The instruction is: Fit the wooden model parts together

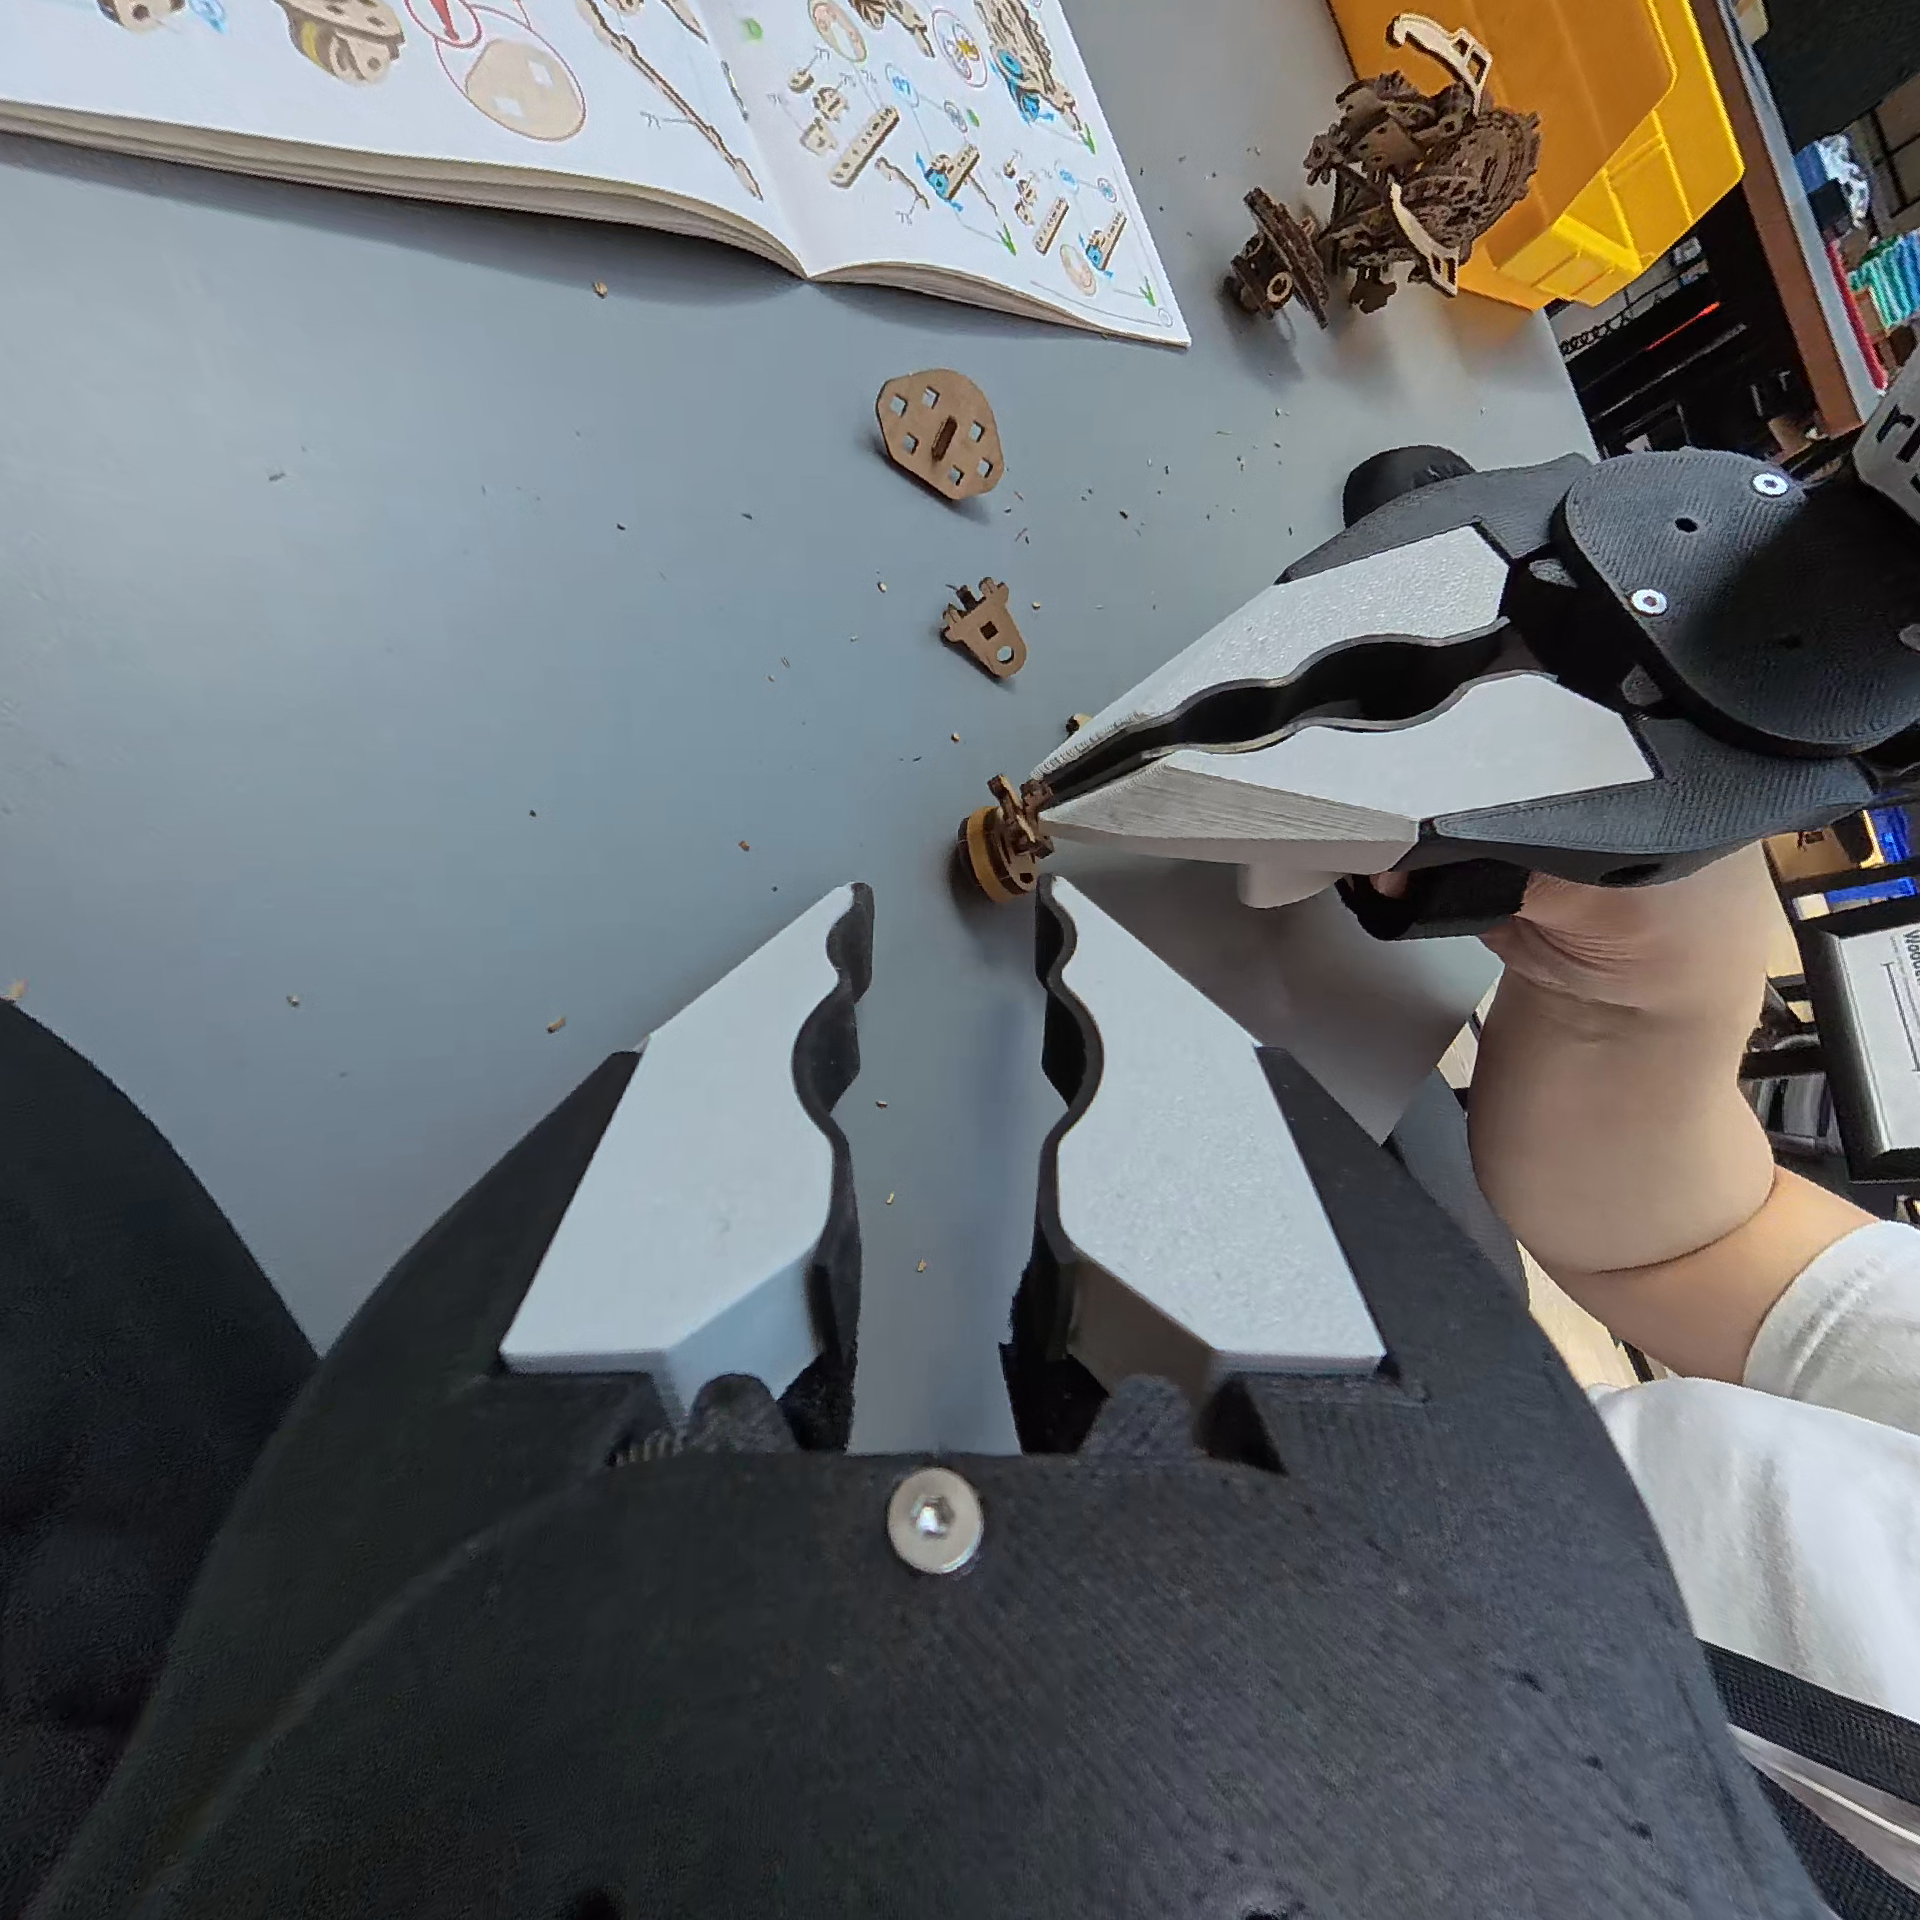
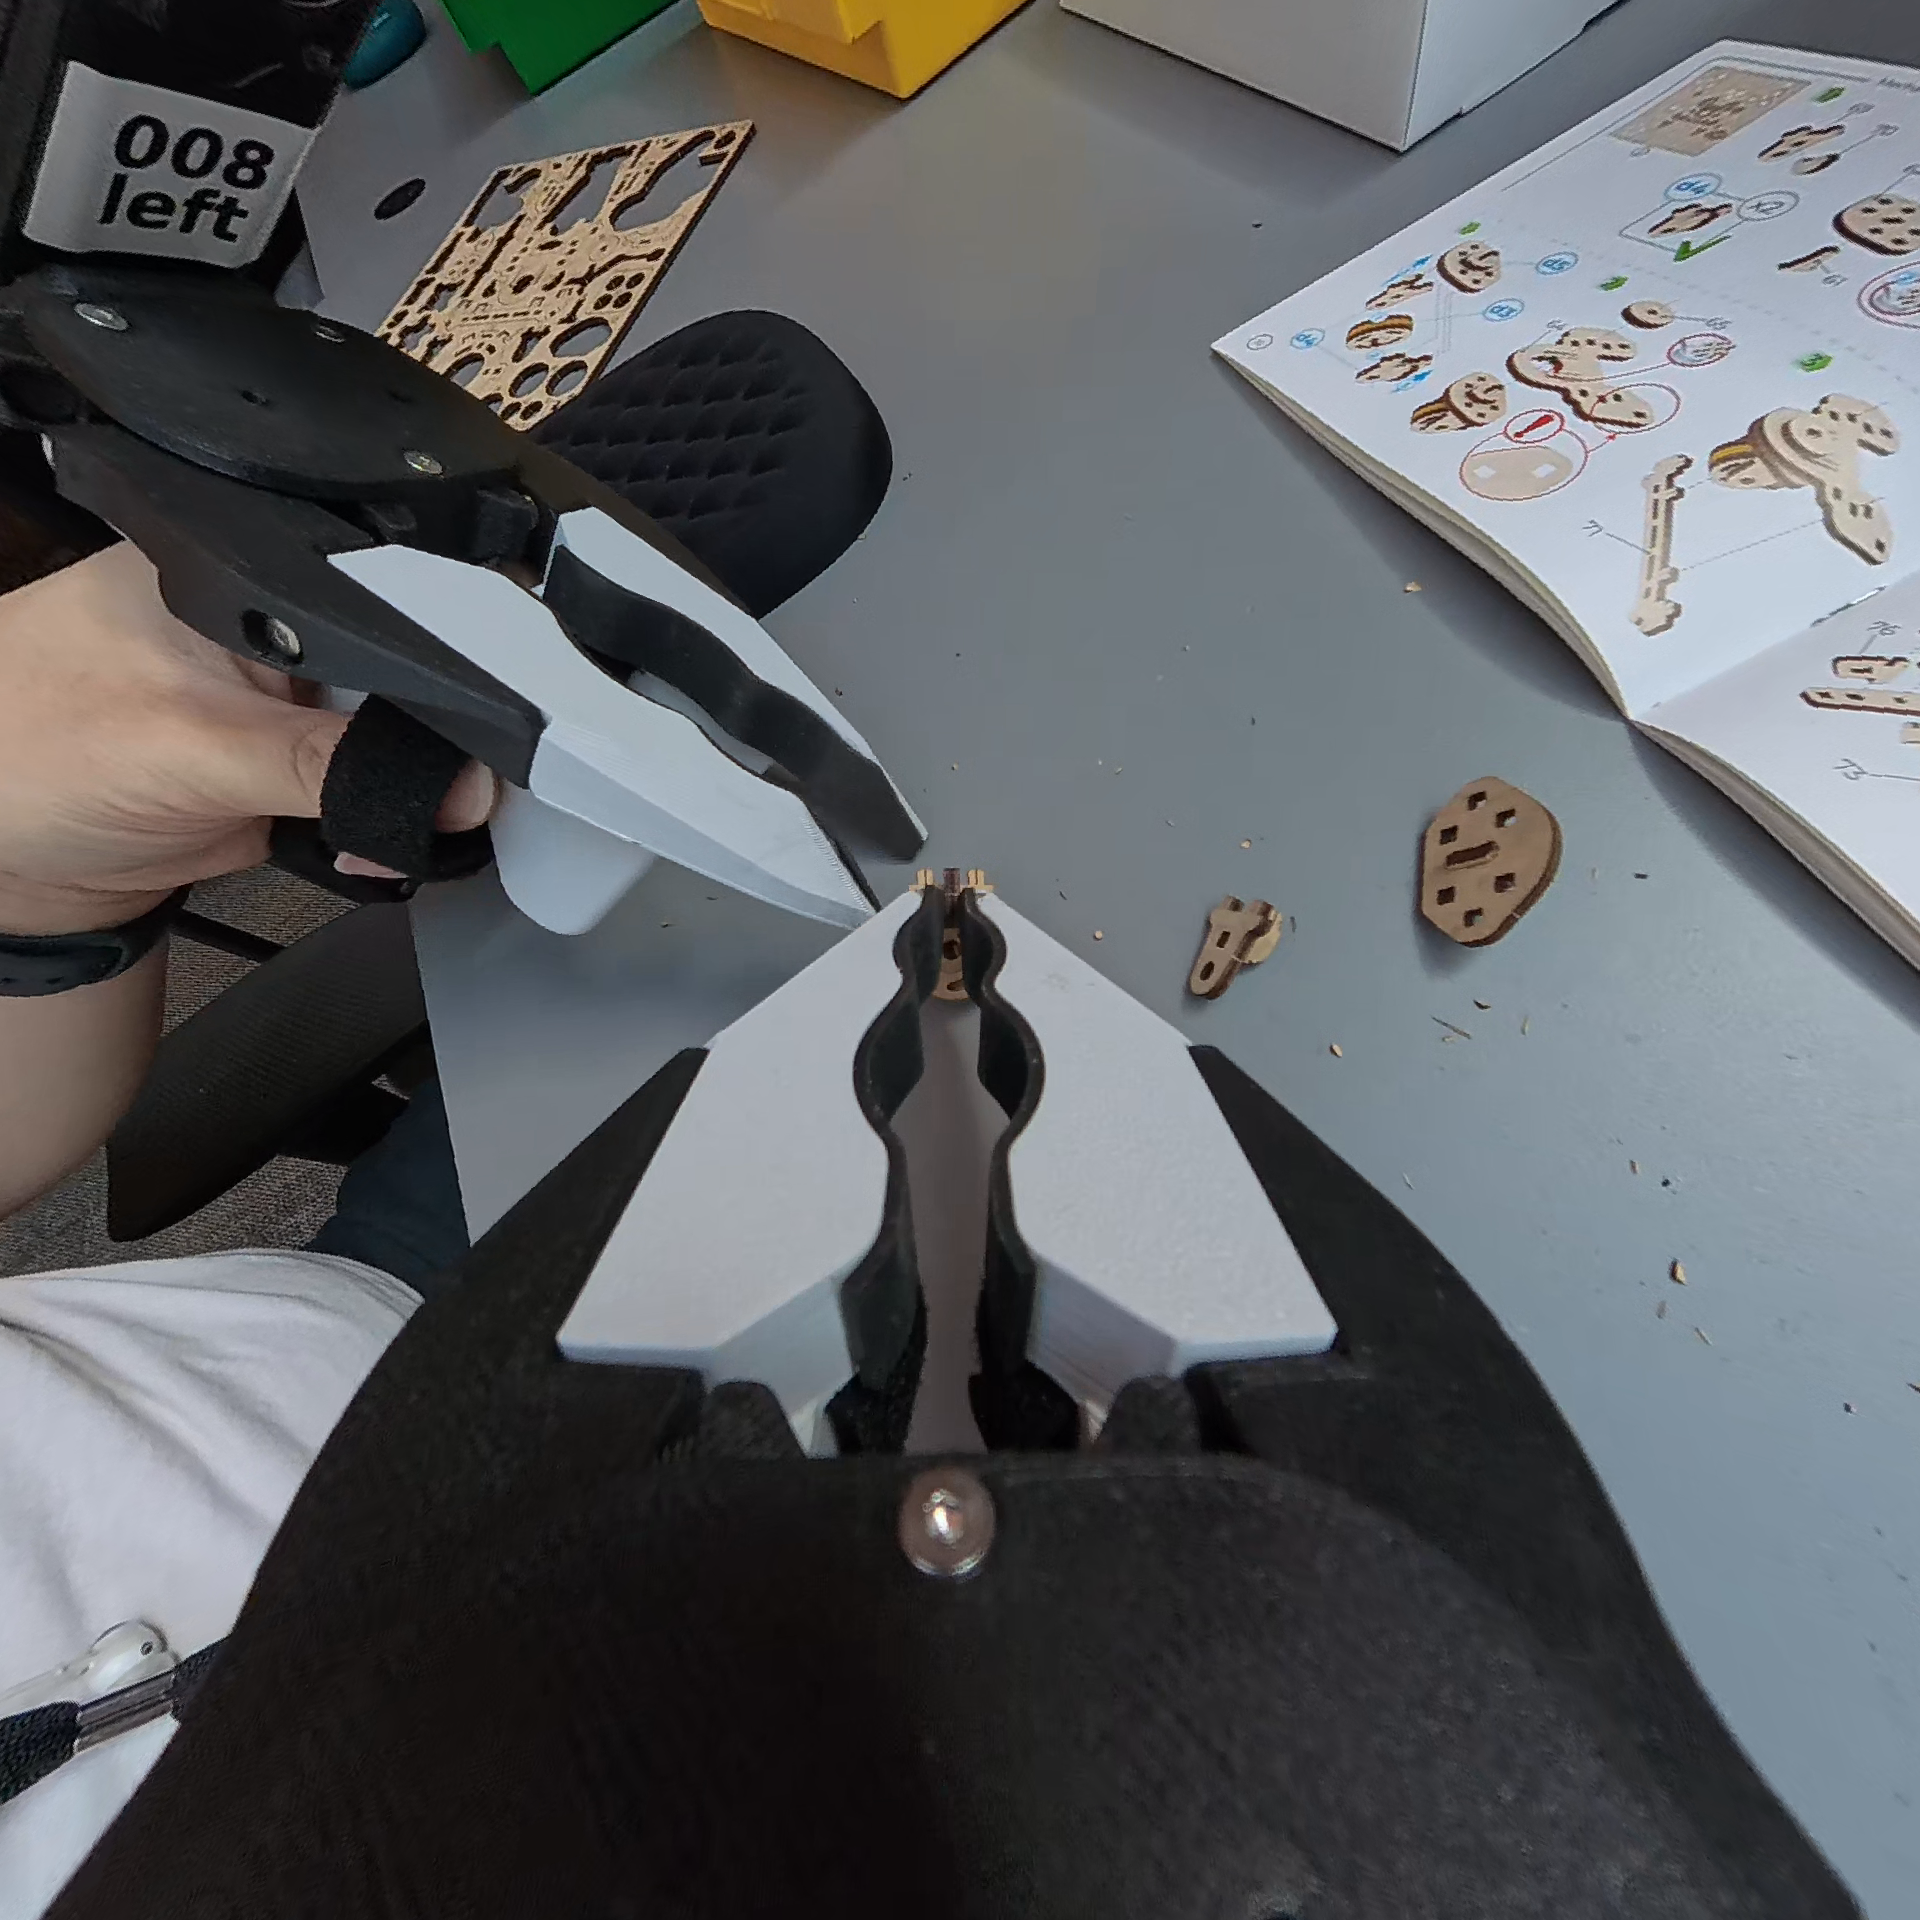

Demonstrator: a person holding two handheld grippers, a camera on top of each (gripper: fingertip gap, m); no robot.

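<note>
A small round tan wooden disc with a notched wooden piece fitted in it (image 1: 1003, 840) sits clamped at the very tips of the right gripper (image 1: 1044, 795), low over the grey table (image 1: 416, 727), well in from its edges. The left gripper (image 1: 954, 894), jaws apart and holding nothing, has its tips just beside the disc. In the right wrist view the fingers hide most of the part. A small keyed wooden tab (image 1: 985, 627) and an oval perforated wooden plate (image 1: 940, 433) lie nearby, toward the open instruction booklet (image 1: 582, 125).
</note>
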